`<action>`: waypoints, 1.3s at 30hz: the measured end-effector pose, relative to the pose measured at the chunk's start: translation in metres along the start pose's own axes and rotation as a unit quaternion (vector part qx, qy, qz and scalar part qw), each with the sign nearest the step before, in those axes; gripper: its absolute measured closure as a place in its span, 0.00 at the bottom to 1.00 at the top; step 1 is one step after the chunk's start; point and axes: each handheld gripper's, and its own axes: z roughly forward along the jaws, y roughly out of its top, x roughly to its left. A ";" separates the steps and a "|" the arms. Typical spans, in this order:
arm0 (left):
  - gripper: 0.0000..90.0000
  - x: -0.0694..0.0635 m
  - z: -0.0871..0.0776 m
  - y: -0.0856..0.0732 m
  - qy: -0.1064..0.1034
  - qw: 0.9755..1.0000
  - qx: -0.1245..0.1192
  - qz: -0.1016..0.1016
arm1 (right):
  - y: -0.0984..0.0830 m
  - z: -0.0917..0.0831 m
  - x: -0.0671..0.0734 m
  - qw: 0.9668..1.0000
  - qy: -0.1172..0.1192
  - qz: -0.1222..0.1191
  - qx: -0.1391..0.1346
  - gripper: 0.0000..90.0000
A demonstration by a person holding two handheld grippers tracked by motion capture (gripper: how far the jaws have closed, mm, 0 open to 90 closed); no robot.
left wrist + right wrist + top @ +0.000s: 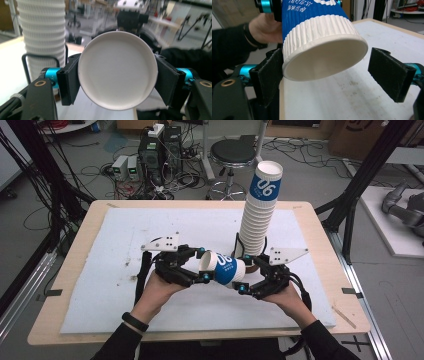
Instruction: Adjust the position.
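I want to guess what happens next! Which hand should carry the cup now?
Probably the left. The left gripper clamps the cup on both sides, while the right gripper has open jaws, one pad clear of it. The stack of cups stands just behind.

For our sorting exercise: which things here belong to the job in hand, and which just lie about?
In use: single paper cup, clamped in the left gripper; the open right gripper at its base; tall cup stack; white mat.

Lying about: stool, computer boxes, floor cables.

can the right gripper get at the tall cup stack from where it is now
Probably yes: the right gripper stands open, its jaws around the base of the single cup that the left gripper grips, and the stack rises just behind it.
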 end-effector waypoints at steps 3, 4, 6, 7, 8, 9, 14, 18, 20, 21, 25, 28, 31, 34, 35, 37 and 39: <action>0.33 0.000 0.001 -0.003 -0.005 1.000 -0.030 -0.002 | 0.000 -0.001 0.000 1.000 0.010 0.007 -0.013 0.16; 0.33 0.000 0.001 -0.004 -0.006 0.999 -0.037 -0.002 | 0.000 0.000 -0.001 1.000 0.012 0.011 -0.019 0.16; 0.33 0.000 0.002 -0.005 -0.006 0.999 -0.038 -0.003 | 0.000 0.000 -0.001 0.999 0.016 0.016 -0.023 0.16; 0.33 0.000 0.003 -0.006 -0.005 0.999 -0.040 -0.003 | 0.000 0.000 -0.001 0.999 0.014 0.020 -0.024 0.16; 0.33 0.000 0.004 -0.006 -0.005 0.999 -0.038 -0.003 | 0.000 0.001 -0.001 0.999 0.013 0.023 -0.025 0.16; 0.33 0.000 0.005 -0.007 -0.007 0.999 -0.041 -0.004 | 0.000 0.002 -0.002 0.999 0.017 0.025 -0.026 0.16; 0.33 -0.001 0.007 -0.007 -0.006 0.999 -0.033 -0.003 | 0.000 0.003 -0.002 0.999 0.024 0.023 -0.016 0.19; 0.32 -0.002 0.006 -0.004 0.006 1.000 -0.004 -0.002 | 0.001 0.001 -0.002 1.000 0.020 0.007 -0.006 0.21; 0.29 -0.003 0.006 -0.001 0.013 1.000 0.016 -0.001 | 0.002 -0.001 -0.001 1.000 0.016 -0.001 0.004 0.22; 0.28 -0.003 0.006 0.000 0.012 1.000 0.026 -0.001 | 0.003 -0.001 -0.002 1.000 0.019 -0.007 0.010 0.23; 0.27 -0.005 0.009 0.003 0.018 0.997 0.076 0.000 | 0.005 0.000 0.000 0.999 0.018 -0.022 0.033 0.25; 0.26 -0.006 0.012 0.004 0.026 0.993 0.116 0.007 | 0.005 0.001 0.002 0.998 0.017 -0.025 0.049 0.25; 0.27 -0.007 0.014 0.003 0.025 0.988 0.149 0.013 | 0.007 0.002 0.002 0.996 0.013 -0.042 0.075 0.25; 0.31 -0.006 0.015 0.001 0.013 0.988 0.151 0.015 | 0.010 0.001 0.005 0.995 0.003 -0.057 0.084 0.22; 0.31 -0.005 0.015 0.000 0.008 0.989 0.148 0.019 | 0.010 0.000 0.005 0.995 0.002 -0.058 0.080 0.20; 0.32 -0.003 0.014 -0.002 0.002 0.991 0.130 0.021 | 0.011 -0.001 0.004 0.996 0.000 -0.052 0.072 0.19; 0.32 -0.002 0.011 -0.003 -0.003 0.993 0.113 0.020 | 0.011 -0.003 0.003 0.997 0.002 -0.046 0.065 0.19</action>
